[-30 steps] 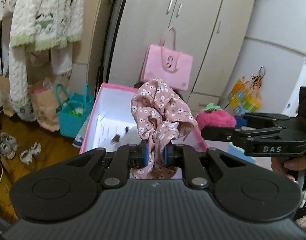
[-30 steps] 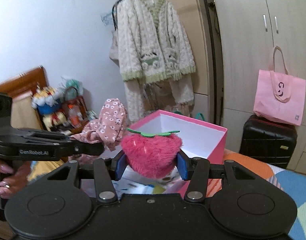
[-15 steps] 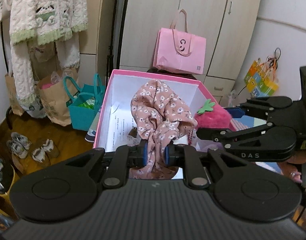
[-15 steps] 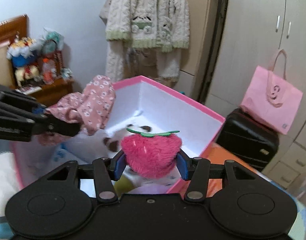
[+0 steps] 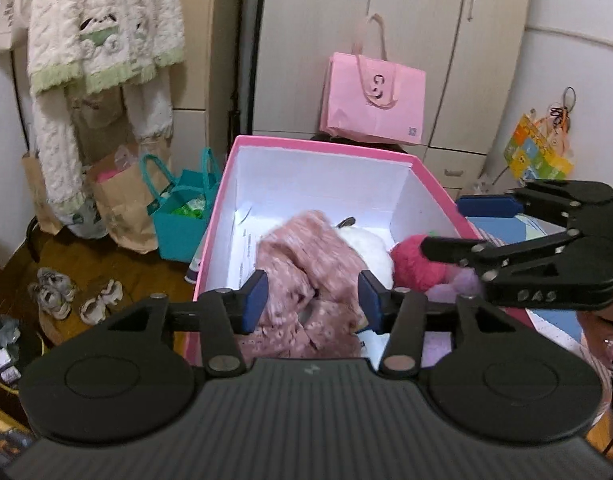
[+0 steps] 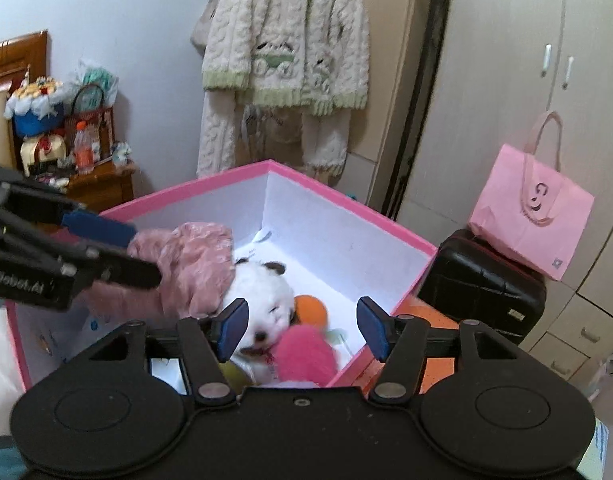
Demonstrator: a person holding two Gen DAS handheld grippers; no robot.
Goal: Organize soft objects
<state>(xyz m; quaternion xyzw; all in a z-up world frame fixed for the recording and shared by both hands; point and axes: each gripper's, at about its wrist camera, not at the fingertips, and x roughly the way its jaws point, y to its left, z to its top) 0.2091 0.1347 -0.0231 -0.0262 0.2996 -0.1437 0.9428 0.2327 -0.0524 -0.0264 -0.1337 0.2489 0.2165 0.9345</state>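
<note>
A pink box with white inside point(image 5: 434, 184) point(image 6: 346, 200) stands open below both grippers. My left gripper point(image 5: 312, 300) is open above it; the pink floral cloth point(image 5: 306, 272) point(image 6: 186, 264) is blurred, loose between the jaws, dropping into the box. My right gripper point(image 6: 302, 330) is open too; the pink plush strawberry point(image 6: 306, 354) point(image 5: 410, 264) lies in the box below it, beside a white plush dog point(image 6: 262, 296) and an orange ball point(image 6: 310, 310). Each gripper shows in the other's view, left point(image 6: 102, 248) and right point(image 5: 458, 226).
A pink tote bag point(image 5: 372, 100) sits on a black suitcase point(image 6: 482, 292) behind the box, before a wardrobe. A knitted cardigan point(image 5: 102, 24) hangs at left. Paper and teal bags point(image 5: 178, 212) and shoes point(image 5: 74, 296) lie on the floor. A wooden nightstand point(image 6: 94, 184) holds clutter.
Both grippers have opened over the box. The floral cloth has left the left jaws and the strawberry has dropped from the right jaws into the box. Both views tilted further down.
</note>
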